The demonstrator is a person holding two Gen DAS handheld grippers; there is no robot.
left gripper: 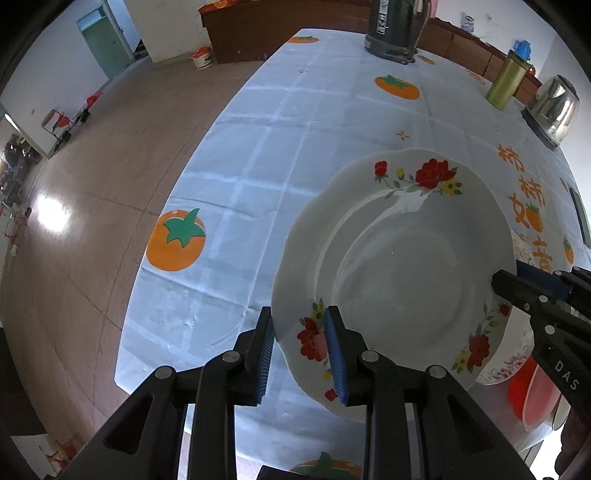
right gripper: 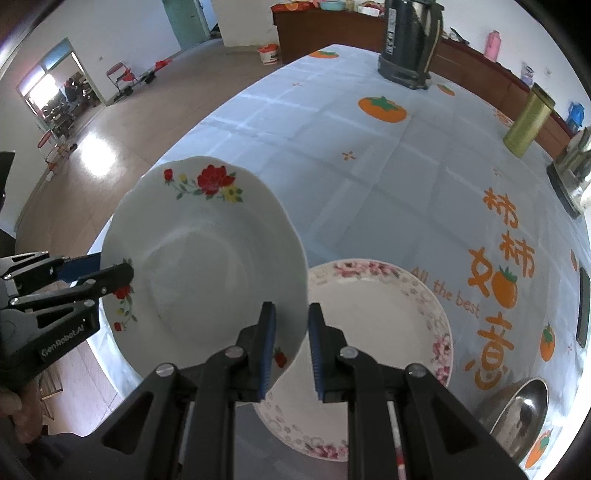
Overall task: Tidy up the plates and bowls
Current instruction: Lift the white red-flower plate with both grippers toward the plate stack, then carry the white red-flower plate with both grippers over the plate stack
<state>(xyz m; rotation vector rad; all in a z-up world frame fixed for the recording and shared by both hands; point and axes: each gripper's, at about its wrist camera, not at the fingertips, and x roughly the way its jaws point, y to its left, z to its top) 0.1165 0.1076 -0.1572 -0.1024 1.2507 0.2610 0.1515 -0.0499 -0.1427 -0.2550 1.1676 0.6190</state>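
A white plate with red flowers [left gripper: 402, 266] [right gripper: 207, 258] hangs tilted above the table, held from both sides. My left gripper [left gripper: 301, 350] is shut on its near rim and shows again at the plate's left edge in the right wrist view [right gripper: 110, 266]. My right gripper [right gripper: 291, 350] is shut on the opposite rim; from the left wrist it reaches in at the far right [left gripper: 511, 275]. Under the lifted plate a pink-flowered plate [right gripper: 373, 314] lies on the tablecloth. A steel bowl [right gripper: 517, 413] sits to its right, and a red bowl [left gripper: 532, 391] peeks out below.
A dark kettle [left gripper: 395, 33], a gold canister [left gripper: 506, 81] and a steel kettle [left gripper: 554, 107] stand along the table's far side. A phone [right gripper: 583, 306] lies at the right. The table's left edge [left gripper: 177, 206] drops to a wooden floor.
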